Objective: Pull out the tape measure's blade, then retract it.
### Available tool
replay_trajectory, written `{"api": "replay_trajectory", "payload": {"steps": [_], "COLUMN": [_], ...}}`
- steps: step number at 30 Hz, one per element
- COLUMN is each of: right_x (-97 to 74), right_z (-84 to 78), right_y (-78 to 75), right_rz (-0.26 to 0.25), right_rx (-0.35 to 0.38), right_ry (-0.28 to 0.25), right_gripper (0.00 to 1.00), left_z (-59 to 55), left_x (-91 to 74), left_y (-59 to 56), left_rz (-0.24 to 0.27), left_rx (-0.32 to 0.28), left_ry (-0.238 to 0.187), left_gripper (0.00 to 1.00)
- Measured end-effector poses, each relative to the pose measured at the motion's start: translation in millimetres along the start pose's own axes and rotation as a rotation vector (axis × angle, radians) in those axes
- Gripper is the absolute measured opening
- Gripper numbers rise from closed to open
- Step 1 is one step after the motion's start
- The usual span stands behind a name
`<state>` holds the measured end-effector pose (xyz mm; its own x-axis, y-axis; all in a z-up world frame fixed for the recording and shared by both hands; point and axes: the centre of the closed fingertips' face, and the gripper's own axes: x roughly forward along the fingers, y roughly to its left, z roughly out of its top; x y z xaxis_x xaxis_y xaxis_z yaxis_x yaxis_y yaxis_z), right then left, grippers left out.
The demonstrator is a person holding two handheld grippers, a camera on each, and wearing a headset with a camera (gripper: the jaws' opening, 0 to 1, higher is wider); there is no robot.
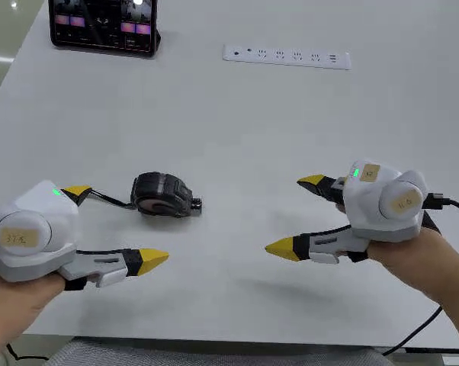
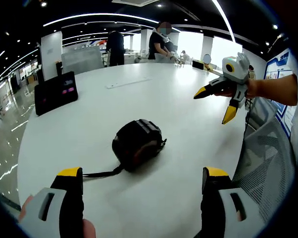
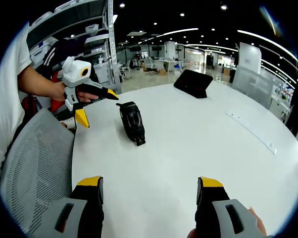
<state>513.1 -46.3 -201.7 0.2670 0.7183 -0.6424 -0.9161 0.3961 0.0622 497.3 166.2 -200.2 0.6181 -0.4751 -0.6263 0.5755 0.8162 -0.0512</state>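
Lying on the white table [image 1: 237, 137]: one black tape measure [image 1: 162, 195], just ahead of the left gripper [image 1: 117, 223] fingers, its strap trailing toward one yellow tip; brand too small to read. Left fingers spread wide, holding nothing. Right gripper [image 1: 295, 214] fingers likewise spread, well apart from the case. Tan stickers on both gripper bodies, writing illegible.

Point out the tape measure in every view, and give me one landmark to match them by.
Head view: tape measure left of centre on the white table.
Left gripper view: tape measure at centre, just beyond the gap between the jaws.
Right gripper view: tape measure upper left of centre.
Shared landmark: the dark tablet, standing at the table's far side.
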Motion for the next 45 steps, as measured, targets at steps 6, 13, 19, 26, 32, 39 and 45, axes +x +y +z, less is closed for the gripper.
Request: {"api": "replay_trajectory", "payload": {"steps": [6,13,19,26,32,39,45], "right_x": [-5.8,-11.3,-15.3,-21.3,-24.5,-29.4,-32.3], "right_z": [-4.9,-10.1,-13.6,-19.2,-25.2,-31.0,-35.5], "right_y": [2.5,5.3,8.1,12.0,14.2,13.7,14.9], "right_rz": [-0.004,-0.003,0.002,0.001,-0.006,-0.027,-0.048], "right_rx": [0.019,0.036,0.048,0.062,0.075,0.085,0.103], "right_ry": [-0.006,-0.011,-0.016,-0.019,-0.019,-0.02,-0.026], "right_gripper": [0.79,0.81,0.84,0.86,0.88,0.88,0.88], "left_z": [-4.1,-7.6,-10.2,-14.8,-17.5,-20.8,-21.6], "left_x": [-5.9,-11.8,-14.5,-19.0,-22.3,-26.5,-27.6], "left_y": [-1.2,-1.5,-3.1,-6.9,-7.3,-6.7,-11.1], "left_rz": [-0.021,-0.049,-0.068,-0.095,-0.102,-0.103,-0.112], "left_rx": [0.006,0.009,0.02,0.032,0.048,0.058,0.069], "left_ry": [0.001,0.001,0.01,0.019,0.024,0.023,0.018], "left_gripper": [0.99,0.99,0.99,0.99,0.99,0.99,0.99]}}
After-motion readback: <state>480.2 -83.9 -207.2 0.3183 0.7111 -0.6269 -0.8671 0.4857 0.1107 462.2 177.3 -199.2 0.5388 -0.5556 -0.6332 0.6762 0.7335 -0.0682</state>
